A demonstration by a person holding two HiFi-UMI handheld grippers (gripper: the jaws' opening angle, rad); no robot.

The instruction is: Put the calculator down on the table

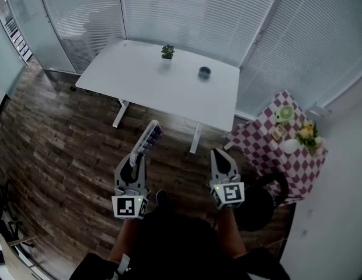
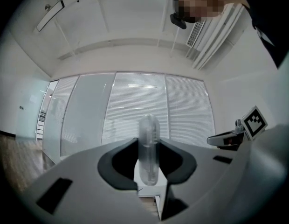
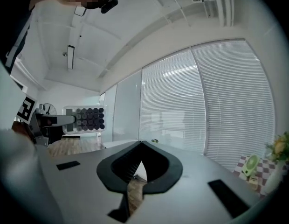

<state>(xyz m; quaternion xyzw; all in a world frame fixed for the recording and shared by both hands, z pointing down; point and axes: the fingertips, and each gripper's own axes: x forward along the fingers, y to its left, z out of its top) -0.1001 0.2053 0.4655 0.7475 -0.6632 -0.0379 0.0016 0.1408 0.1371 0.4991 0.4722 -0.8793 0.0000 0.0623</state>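
Left hand-held gripper [image 1: 137,158] pinches the calculator [image 1: 152,136], well short of the white surface [image 1: 140,80]; right hand-held gripper [image 1: 220,154] is pressed together, holding nothing.

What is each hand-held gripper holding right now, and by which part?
The left hand-held gripper clamps the calculator by its near end, the rest sticking out ahead toward the table. The right hand-held gripper is shut and empty.

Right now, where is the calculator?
Head view, left of centre: the calculator is clamped in the left gripper over the wood floor, short of the white table.
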